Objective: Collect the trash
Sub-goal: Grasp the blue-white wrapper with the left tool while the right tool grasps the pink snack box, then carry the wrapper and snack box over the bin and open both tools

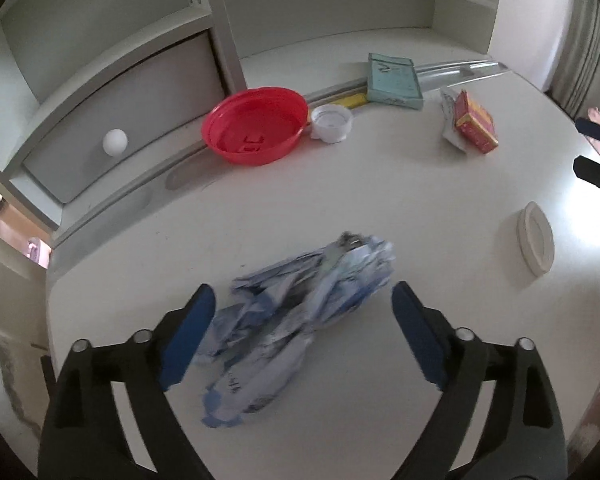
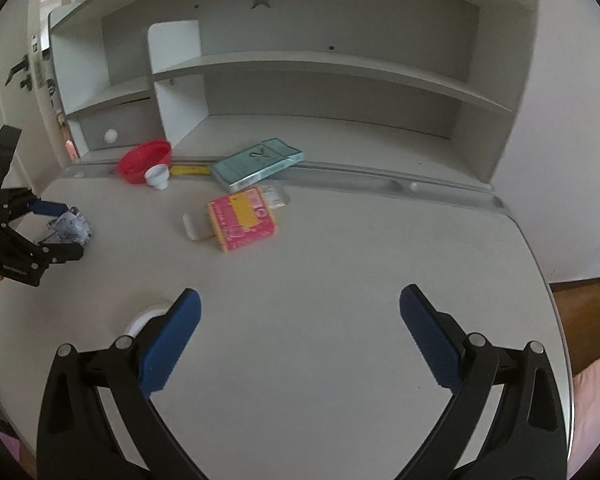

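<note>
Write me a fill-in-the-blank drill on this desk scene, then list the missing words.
1. The crumpled blue-and-white wrapper lies between the open jaws of the ____ gripper.
2. The bowl by the drawer is ____.
3. The small white cup stands beside the ____.
4. The right gripper holds ____.

Missing: left; red; bowl; nothing

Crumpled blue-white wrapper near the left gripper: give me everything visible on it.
The crumpled wrapper is thin, creased plastic or paper, pale blue and white with darker blue patches and faint print, motion-blurred. It lies bunched and elongated on the white desk. The left gripper is open around it, blue pads on either side; the left pad looks at or near its edge, the right clear. In the right wrist view it is a small wad.
</note>
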Available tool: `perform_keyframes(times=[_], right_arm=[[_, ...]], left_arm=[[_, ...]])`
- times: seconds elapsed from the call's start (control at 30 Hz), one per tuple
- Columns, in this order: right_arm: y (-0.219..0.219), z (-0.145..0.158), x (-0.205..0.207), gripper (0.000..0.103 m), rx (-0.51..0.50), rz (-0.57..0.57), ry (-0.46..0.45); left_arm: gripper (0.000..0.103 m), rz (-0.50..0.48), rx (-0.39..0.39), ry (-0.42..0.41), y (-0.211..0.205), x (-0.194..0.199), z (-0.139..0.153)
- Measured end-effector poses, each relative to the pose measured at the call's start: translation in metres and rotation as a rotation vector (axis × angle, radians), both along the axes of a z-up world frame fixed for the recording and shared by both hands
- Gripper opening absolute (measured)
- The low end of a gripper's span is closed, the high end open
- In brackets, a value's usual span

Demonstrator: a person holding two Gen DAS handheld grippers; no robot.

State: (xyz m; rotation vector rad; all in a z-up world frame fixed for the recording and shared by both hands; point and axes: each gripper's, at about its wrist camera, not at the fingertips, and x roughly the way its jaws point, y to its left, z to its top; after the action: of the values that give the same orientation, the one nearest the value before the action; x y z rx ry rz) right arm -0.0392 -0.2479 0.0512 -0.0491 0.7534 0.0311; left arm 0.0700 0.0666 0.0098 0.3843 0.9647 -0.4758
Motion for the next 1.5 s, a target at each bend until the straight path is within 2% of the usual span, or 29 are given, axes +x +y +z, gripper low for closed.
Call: perform_keyframes(times=[0.13,0.17,0.2,0.23,0.3,0.37,0.5,0.67,0.83,0.87,0.93,0.97,1.0,1.2,1.4,1.5], right_arm=[[0.004,-0.002,0.006,0.096,-0.007,0.002,0.014],[0.005,-0.003,0.008,0.096,-0.01,0.001,0.018],[0.005,-0.004,0.011,0.096,-0.014,0.0,0.024],[0.005,-0.006,0.013,0.096,-0.015,-0.001,0.028],[0.005,-0.008,0.017,0.096,-0.01,0.0,0.036],[0.006,-0.008,0.025,0.096,0.002,0.01,0.044],[0.013,-0.008,0.044,0.096,0.002,0.057,0.053],[0.027,-0.013,0.077,0.096,0.002,0.143,0.08],[0.031,-0.018,0.1,0.096,0.009,0.167,0.104],[0.032,-0.018,0.103,0.092,0.003,0.168,0.106],[0.033,-0.02,0.107,0.073,-0.006,0.167,0.115],[0.032,-0.022,0.109,0.058,0.002,0.169,0.127],[0.032,-0.024,0.11,0.053,0.008,0.168,0.139],[0.026,-0.021,0.101,0.053,0.032,0.172,0.138],[0.009,0.002,0.067,0.053,0.088,0.136,0.066],[0.003,-0.007,0.055,0.053,0.088,0.124,0.095]], left_arm=[[0.093,-0.03,0.016,0.003,0.012,0.002,0.0],[0.085,-0.039,0.007,0.021,0.016,0.003,-0.003],[0.056,-0.049,-0.01,0.043,0.018,0.002,-0.004],[0.037,-0.052,-0.077,0.055,0.023,0.003,-0.001],[0.036,-0.02,-0.078,0.04,0.028,0.001,0.004],[0.036,-0.006,-0.13,0.039,0.032,-0.003,0.006],[0.036,0.046,-0.166,0.017,0.042,-0.011,0.01],[0.036,0.144,-0.15,0.016,0.049,-0.008,0.007],[0.036,0.191,-0.167,0.033,0.053,-0.001,0.004],[0.036,0.198,-0.173,0.033,0.055,0.0,0.004],[0.036,0.205,-0.177,0.03,0.054,0.002,0.003],[0.036,0.209,-0.178,0.027,0.053,0.003,0.004],[0.036,0.211,-0.18,0.025,0.051,0.005,0.004],[0.036,0.202,-0.191,0.001,0.044,0.0,0.015],[0.036,0.154,-0.21,-0.026,0.021,-0.008,0.033],[0.036,0.126,-0.209,-0.032,0.006,-0.011,0.039]])
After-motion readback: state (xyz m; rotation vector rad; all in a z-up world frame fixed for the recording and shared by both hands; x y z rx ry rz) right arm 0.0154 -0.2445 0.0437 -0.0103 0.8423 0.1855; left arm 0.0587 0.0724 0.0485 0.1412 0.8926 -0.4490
